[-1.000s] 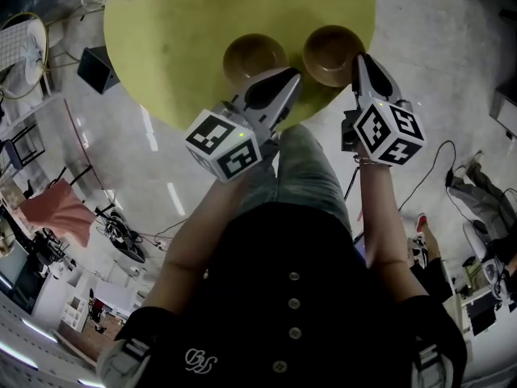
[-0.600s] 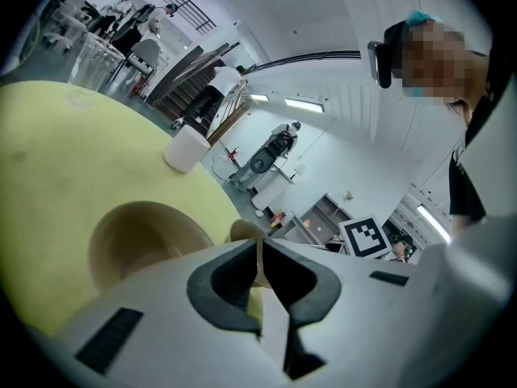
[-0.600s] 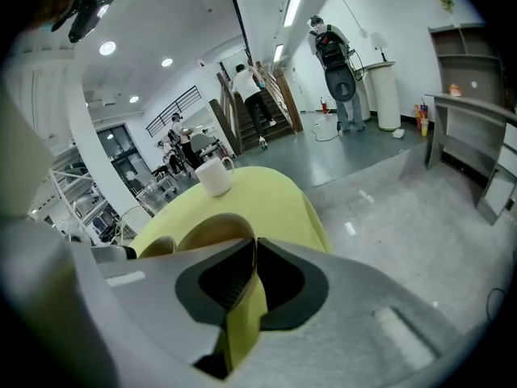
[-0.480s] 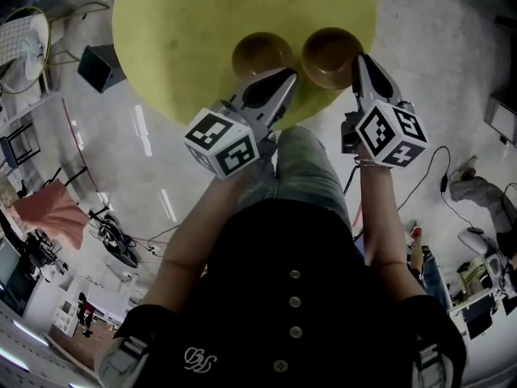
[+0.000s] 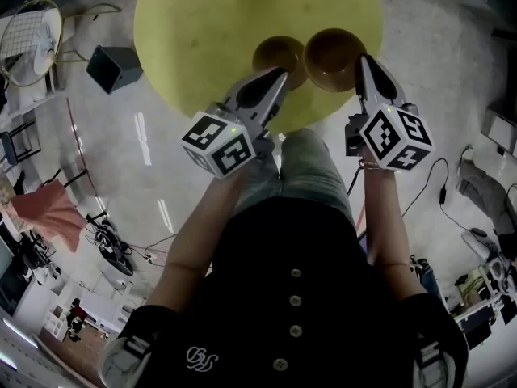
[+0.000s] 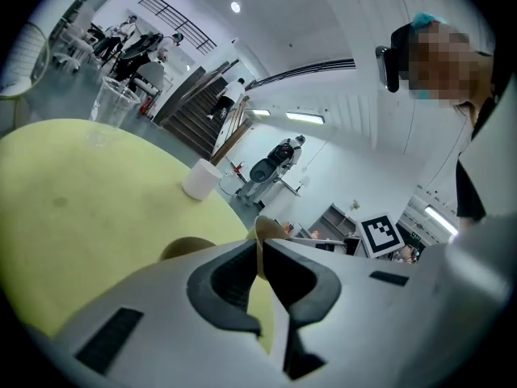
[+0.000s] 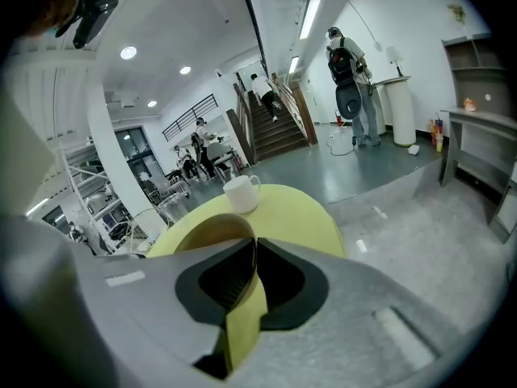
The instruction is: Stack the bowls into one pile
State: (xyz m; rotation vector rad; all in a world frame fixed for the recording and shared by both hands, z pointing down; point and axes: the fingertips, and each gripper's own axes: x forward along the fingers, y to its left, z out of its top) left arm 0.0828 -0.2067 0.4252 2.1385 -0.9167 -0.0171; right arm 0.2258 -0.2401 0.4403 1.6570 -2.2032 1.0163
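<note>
In the head view, we saw two brown bowls side by side at the near edge of the round yellow table point(image 5: 202, 31), their rims touching or overlapping. The left gripper point(image 5: 281, 73) reached to the near rim of the left bowl point(image 5: 275, 53), and the right gripper point(image 5: 363, 59) to the near right rim of the right bowl point(image 5: 331, 55). We could not tell whether either bowl sat on the table or hung just above it.

In the left gripper view, the left gripper's point(image 6: 260, 245) jaws were closed on the thin wall of the left bowl point(image 6: 184, 249), which ran up between the pads. A white mug point(image 6: 202, 178) stood farther back on the table point(image 6: 81, 192).

In the right gripper view, the right gripper's point(image 7: 253, 245) jaws were pinched on the right bowl's point(image 7: 212, 231) rim. The white mug point(image 7: 241, 192) stood beyond it on the table point(image 7: 299, 212).
</note>
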